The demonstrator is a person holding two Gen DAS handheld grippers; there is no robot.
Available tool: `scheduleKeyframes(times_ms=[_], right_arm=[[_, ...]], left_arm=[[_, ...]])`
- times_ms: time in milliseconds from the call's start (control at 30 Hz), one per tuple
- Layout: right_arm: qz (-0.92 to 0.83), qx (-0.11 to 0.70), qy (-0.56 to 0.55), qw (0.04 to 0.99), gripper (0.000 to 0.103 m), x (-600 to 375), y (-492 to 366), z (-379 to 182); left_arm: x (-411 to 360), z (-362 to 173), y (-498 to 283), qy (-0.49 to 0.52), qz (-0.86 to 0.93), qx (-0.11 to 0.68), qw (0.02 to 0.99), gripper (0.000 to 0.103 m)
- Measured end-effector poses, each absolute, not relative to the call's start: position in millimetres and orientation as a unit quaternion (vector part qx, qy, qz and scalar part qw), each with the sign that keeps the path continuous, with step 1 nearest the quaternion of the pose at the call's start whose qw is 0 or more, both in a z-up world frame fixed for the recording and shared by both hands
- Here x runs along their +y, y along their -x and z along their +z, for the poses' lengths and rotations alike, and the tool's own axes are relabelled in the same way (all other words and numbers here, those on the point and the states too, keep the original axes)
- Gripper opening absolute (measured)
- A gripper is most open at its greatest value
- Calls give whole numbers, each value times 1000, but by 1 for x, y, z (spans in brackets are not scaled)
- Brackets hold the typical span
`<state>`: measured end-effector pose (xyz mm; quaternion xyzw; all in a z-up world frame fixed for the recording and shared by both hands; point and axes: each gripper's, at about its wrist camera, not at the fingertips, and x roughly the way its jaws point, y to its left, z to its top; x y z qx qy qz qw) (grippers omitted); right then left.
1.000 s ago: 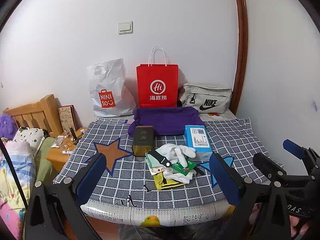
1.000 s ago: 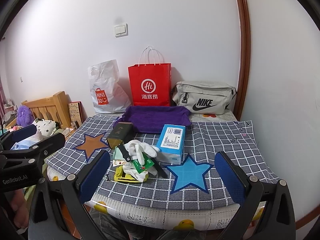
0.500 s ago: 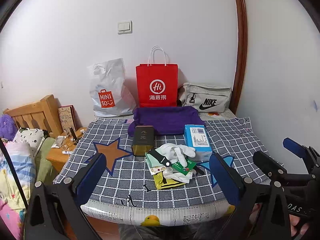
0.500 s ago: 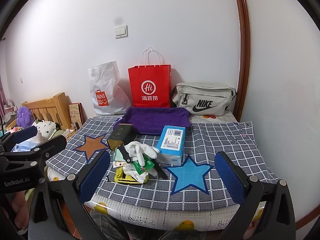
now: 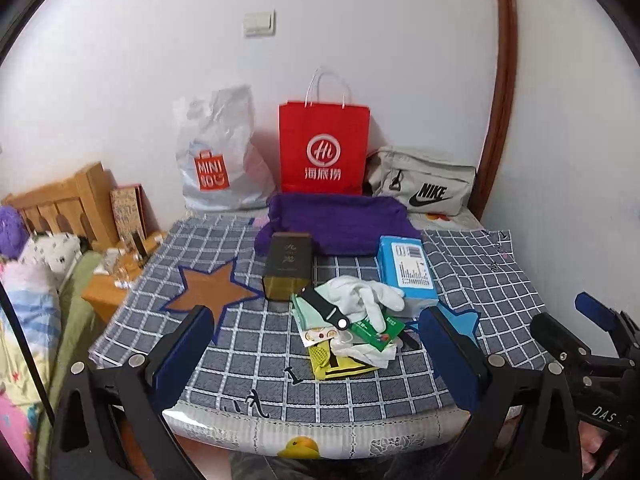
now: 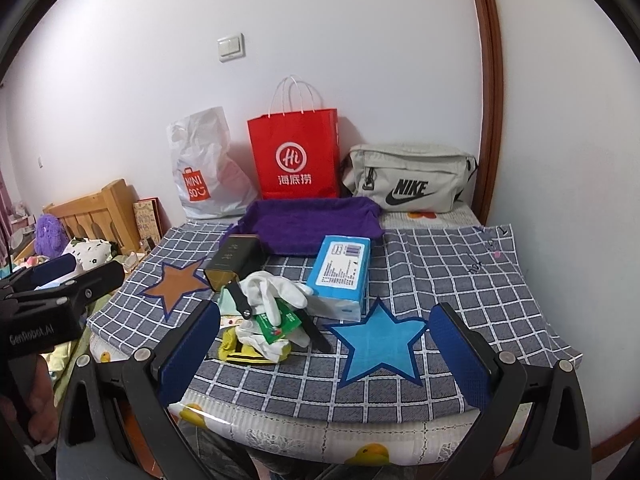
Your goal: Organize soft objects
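My left gripper (image 5: 316, 356) hangs short of the table's near edge, jaws spread wide, nothing between them. My right gripper (image 6: 324, 354) is the same: jaws wide apart, empty, also short of the near edge.

Landmark: the blue tissue pack (image 5: 406, 268), lying flat on the grey checked cloth (image 5: 248, 344).

- White glove (image 5: 366, 294): touching the pack's near left corner, on top of a small pile.
- Pile under and beside the glove: black watch strap (image 5: 322, 306) lying diagonally, green packet (image 5: 378, 330), pale green cloth (image 5: 306, 312), yellow item (image 5: 334, 364) at the near side. How they overlap further down I cannot tell.
- Dark box (image 5: 289, 266): left of the pack, lying on its side, touching the pile's far edge.
- Purple towel (image 5: 340, 222): behind the pack, folded, its front edge just beside the pack's far end.
- Red paper bag (image 5: 324, 148), white plastic bag (image 5: 218, 152) and grey Nike bag (image 5: 424, 188): behind the towel, standing against the wall.
- Blue star print (image 6: 378, 344): on the cloth in front of the pack, in the right wrist view.
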<state>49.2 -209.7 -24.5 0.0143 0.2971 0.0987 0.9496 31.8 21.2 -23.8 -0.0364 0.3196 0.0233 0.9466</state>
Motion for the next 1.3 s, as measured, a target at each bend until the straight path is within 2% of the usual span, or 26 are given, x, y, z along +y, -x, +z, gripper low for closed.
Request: scheduleKeyframes(times_ms=[467, 1000, 1300], right_arm=[[137, 330, 4, 934, 103, -199, -105, -76], [259, 356, 72, 895, 101, -106, -198, -126], [266, 408, 99, 868, 87, -76, -239, -165]], left_arm=[[72, -82, -88, 116, 42, 379, 917, 103], [111, -151, -134, 140, 65, 436, 887, 98], [126, -173, -145, 147, 42, 441, 884, 98]])
